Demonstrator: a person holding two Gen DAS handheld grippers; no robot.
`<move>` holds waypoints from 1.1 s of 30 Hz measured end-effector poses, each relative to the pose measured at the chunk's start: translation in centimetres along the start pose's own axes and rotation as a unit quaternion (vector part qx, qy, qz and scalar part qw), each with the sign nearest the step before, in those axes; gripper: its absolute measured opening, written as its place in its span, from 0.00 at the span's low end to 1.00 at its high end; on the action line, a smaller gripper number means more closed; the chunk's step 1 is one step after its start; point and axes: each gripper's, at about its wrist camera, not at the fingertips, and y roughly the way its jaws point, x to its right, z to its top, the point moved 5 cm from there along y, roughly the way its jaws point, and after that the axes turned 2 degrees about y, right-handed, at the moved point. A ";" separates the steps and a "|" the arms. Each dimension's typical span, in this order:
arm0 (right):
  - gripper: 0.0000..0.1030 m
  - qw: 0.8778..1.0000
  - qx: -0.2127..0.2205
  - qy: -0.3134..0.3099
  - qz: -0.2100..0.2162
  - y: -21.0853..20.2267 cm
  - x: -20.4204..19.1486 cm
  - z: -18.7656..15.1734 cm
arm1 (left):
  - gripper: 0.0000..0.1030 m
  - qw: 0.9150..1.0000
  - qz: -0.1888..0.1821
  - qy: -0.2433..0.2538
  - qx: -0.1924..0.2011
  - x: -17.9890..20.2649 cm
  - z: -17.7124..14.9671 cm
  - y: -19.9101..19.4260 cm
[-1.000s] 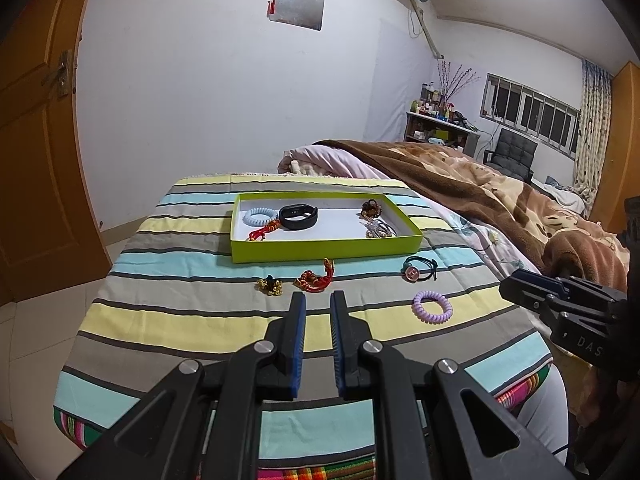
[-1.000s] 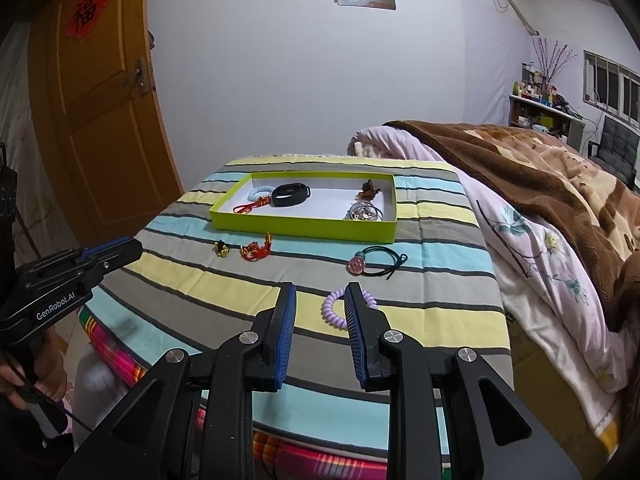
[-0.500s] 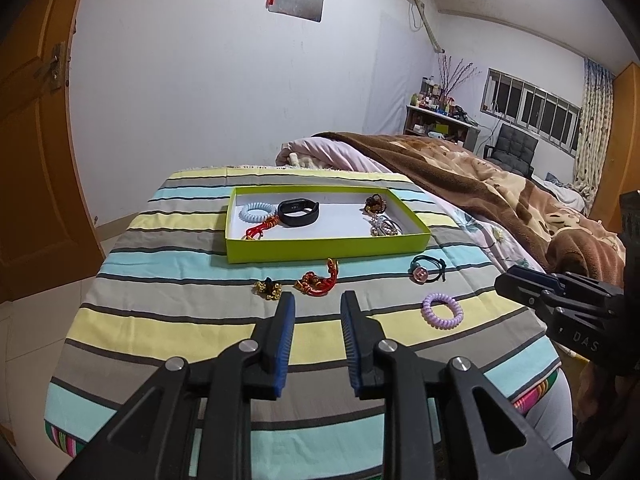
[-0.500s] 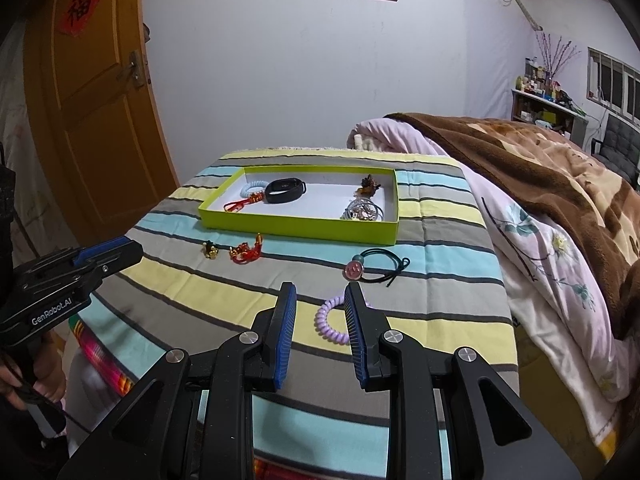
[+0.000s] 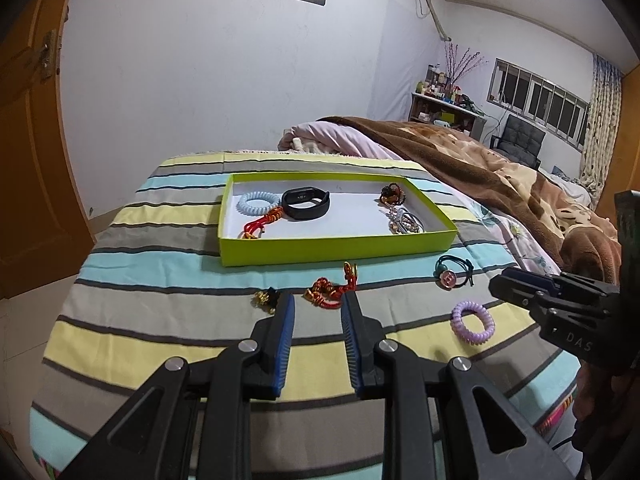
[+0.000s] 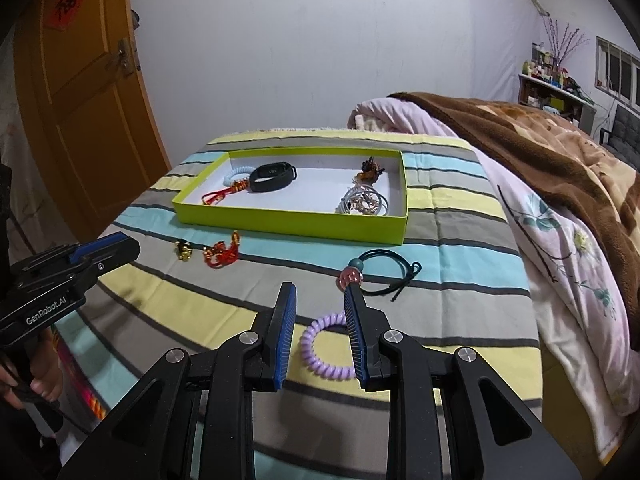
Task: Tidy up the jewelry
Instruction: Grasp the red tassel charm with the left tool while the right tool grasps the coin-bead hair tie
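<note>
A green tray [image 5: 336,250] [image 6: 280,222] on the striped cloth holds a pale blue coil, a black band [image 5: 306,203], a red cord and metal pieces. In front of it lie a red knot cord [image 5: 332,292] [image 6: 222,254], a small gold charm [image 5: 265,299] [image 6: 183,250], a dark hair tie with a pink bead [image 5: 454,274] [image 6: 380,270] and a purple coil tie [image 5: 473,322] [image 6: 328,346]. My left gripper [image 5: 318,300] is open and empty, just short of the red knot cord. My right gripper [image 6: 320,292] is open, above the purple coil.
The striped cloth [image 5: 160,320] covers a table whose front and left edges drop off. A bed with a brown blanket [image 5: 500,184] lies to the right. An orange door [image 6: 80,100] stands at the left.
Both grippers have moved forward and lower toward the loose items. The left jaws have opened wider. The purple coil now lies between the right fingers.
</note>
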 end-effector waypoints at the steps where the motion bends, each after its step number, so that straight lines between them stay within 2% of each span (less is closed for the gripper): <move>1: 0.25 1.000 -0.002 0.001 0.000 0.3 0.1 0.1 | 0.24 1.000 -0.002 0.000 -0.001 0.0 0.1 0.3; 6: 0.25 1.000 -0.018 0.004 0.000 2.2 0.6 0.3 | 0.29 1.000 -0.010 0.002 -0.009 0.1 0.3 1.7; 20: 0.25 0.997 -0.072 0.015 -0.018 7.0 1.8 0.7 | 0.30 0.999 -0.029 0.011 -0.026 0.3 0.7 4.4; 23: 0.25 0.996 -0.086 0.017 -0.024 7.8 2.1 0.5 | 0.38 0.999 -0.035 0.012 -0.031 0.5 0.6 4.9; 26: 0.25 0.996 -0.086 0.018 -0.024 7.9 2.2 0.6 | 0.39 0.998 -0.039 0.015 -0.036 0.7 0.6 5.5; 28: 0.19 0.996 -0.085 0.017 -0.026 7.9 2.2 0.6 | 0.40 0.998 -0.042 0.018 -0.041 1.0 0.6 5.8; 33: 0.19 0.996 -0.082 0.023 -0.018 7.7 2.3 0.6 | 0.40 0.997 -0.047 0.032 -0.053 1.8 0.8 6.9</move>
